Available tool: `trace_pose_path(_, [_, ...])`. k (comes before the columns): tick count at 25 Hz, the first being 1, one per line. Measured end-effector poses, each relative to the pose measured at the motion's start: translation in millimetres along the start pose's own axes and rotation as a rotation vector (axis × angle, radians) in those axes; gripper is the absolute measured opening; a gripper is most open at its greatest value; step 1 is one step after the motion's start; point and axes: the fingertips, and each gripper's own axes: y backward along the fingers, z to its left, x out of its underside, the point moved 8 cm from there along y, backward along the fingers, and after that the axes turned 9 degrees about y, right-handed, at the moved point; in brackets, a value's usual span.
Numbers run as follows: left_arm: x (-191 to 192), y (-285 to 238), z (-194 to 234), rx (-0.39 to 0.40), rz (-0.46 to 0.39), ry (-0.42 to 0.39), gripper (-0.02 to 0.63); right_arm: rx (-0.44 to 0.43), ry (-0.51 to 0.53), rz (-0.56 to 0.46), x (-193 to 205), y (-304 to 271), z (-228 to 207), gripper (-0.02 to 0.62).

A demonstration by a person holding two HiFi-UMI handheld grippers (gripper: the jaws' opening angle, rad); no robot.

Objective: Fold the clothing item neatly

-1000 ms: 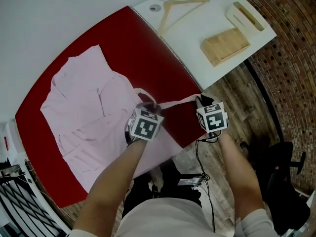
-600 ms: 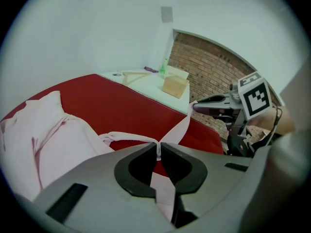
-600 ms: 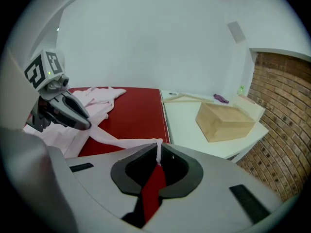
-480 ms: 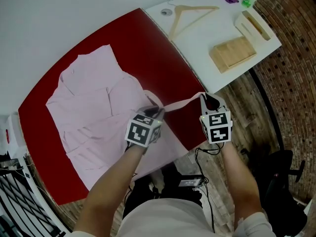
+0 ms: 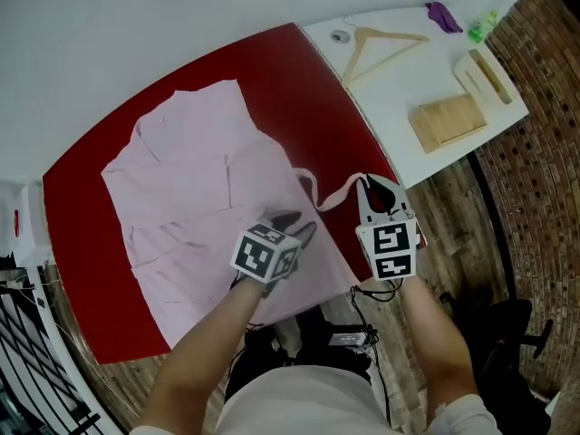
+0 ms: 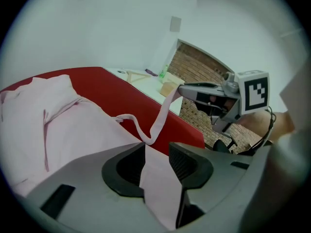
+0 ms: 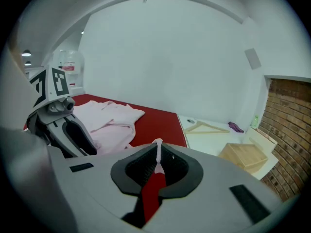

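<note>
Fold step: judged as sorting the loose strap (image 5: 324, 198) before the body is folded. Task looks early; the garment (image 5: 199, 179) is mostly spread, w/ no tidy fold yet.
How to do it well: keep the R pinch firm near the strap end. Carry it over the pink body w/o jerking, then lay it flat & straight inside the outline so it won't bulge in later folds. L side should grip the hem only once strap tension is off, else the near edge may drag.
Red surface (image 5: 290, 80): carries the garment; near hem reaches its front edge, twd the person.
White surface (image 5: 390, 98): abuts the red one at right. Hanger (image 5: 381, 43) & wood box (image 5: 447, 121) sit on it, well apart from both grippers.
Garment: pink, collar end far, hem end near. It lies under & beyond the L gripper (image 6: 156, 159), and left of the R gripper (image 7: 156, 161).
L gripper: over the near-right part of the garment. Fingers moderately apart, have just been opening. A flap of pink cloth runs between them, but the pads don't look to press it, so it's loose, not gripped.
R gripper: by the red surface's front-right corner, held above it. Fingers nearly together, have just been closing, pinched on the strap's end.
Strap: thin pink band. It runs from the R fingers in a slack curve to the garment edge just beyond the L fingers.
</note>
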Motion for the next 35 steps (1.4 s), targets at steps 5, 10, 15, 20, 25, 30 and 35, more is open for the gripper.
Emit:
trace_pose_path(5, [12.3,25.1,9.1,0.004,-0.048,0.036,0.13,-0.049,0.054,-0.048,-26.5,-8.1,26.9,0.032])
trace_pose_path(10, [27.5,60.6,19.8,-0.008,-0.144,0.075,0.129,-0.102,0.106,-0.1,-58.2,-16.1,60.6,0.032])
trace_pose_path(15, [51.6,96.1,32.3,-0.027,-0.219,0.157,0.129,-0.152,0.149,-0.144,-88.0,-22.5,94.9,0.032])
trace_pose_path(20, [78.9,127.8,47.1,-0.052,-0.268,0.224,0.129,-0.214,0.195,-0.182,-110.0,-29.5,140.0,0.032])
trace_pose_path(25, [101.4,154.3,65.8,-0.09,-0.302,0.275,0.129,-0.286,0.258,-0.196,-122.9,-40.1,188.4,0.032])
trace_pose_path(30, [117.6,175.8,81.4,-0.123,-0.328,0.315,0.128,-0.348,0.313,-0.216,-131.8,-49.4,230.5,0.032])
trace_pose_path(35, [133.3,193.3,90.1,-0.144,-0.35,0.351,0.129,-0.41,0.343,-0.211,-131.1,-64.5,266.2,0.032])
